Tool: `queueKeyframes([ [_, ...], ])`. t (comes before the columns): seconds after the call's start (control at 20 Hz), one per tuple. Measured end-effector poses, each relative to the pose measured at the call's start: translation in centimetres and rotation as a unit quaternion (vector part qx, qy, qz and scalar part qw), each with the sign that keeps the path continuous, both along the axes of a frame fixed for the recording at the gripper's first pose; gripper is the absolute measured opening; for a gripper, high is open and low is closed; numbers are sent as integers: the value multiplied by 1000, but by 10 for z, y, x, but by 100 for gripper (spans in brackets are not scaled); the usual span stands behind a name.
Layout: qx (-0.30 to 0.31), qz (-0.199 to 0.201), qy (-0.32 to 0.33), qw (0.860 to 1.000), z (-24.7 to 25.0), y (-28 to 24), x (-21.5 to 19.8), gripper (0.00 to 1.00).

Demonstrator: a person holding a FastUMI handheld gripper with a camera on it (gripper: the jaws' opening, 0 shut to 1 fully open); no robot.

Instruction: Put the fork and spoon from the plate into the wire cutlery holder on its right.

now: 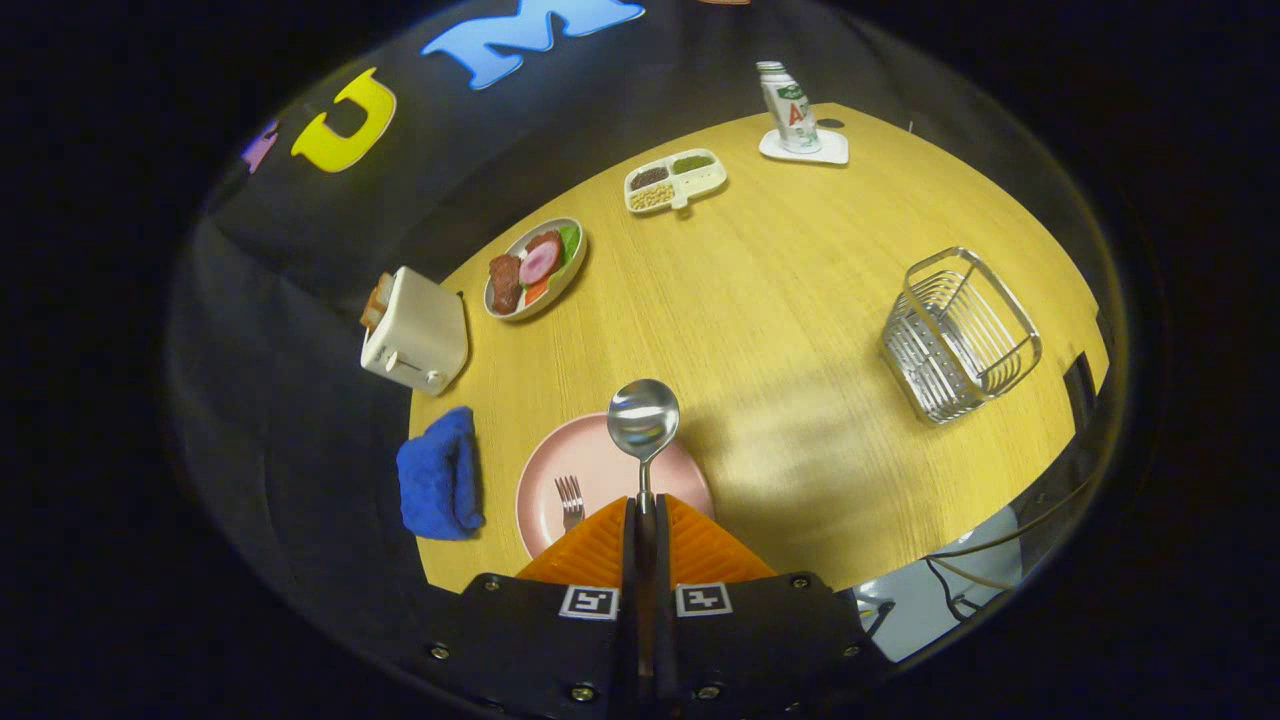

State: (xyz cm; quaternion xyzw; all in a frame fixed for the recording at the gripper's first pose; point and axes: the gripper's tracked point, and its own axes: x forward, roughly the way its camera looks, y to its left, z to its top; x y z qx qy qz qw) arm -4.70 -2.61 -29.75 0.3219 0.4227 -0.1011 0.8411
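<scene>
Spoon (pixel 643 420) clamped by its handle between both fingers of the claw (pixel 643 512), bowl raised above the far rim of the pink plate (pixel 600 470). Handle mostly hidden between the closed fingers; only the neck and bowl visible. One fork (pixel 570 500) lying on the plate, just left of the fingers, tines toward the far side, its handle covered by the left finger. Near part of the plate also covered by the fingers.

Left of the plate, one blue cloth (pixel 440 480), crumpled, close to the edge of the wooden tabletop (pixel 780 300). Beyond the cloth, one white toaster (pixel 415 335) at the tabletop's left edge, with bread (pixel 378 300) in it, number of slices hard to tell. Well to the right of the plate, one wire cutlery holder (pixel 958 335), tilted in this view, nothing visible inside.

Farther away, one oval dish with food (pixel 535 268), pieces of meat and vegetables, not clear which exactly. Beyond it, one divided tray (pixel 676 181) with three compartments, small grains or beans inside, too small to identify. At the far side, one bottle (pixel 790 108) upright on a white coaster (pixel 806 150). Some cables (pixel 990 560) below the tabletop's right edge, partly cut off.
</scene>
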Motion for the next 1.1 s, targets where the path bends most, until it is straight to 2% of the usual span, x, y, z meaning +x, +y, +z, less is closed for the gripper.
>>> queueKeyframes([
  [0.2,-16,-68,-17,997,22,-67,-21,7],
  [0.45,-42,-120,5,992,19,-138,-50,7],
  [0.75,-39,-128,56,989,-7,-167,-64,7],
  [1.1,-44,-127,74,988,-16,-171,-62,8],
])
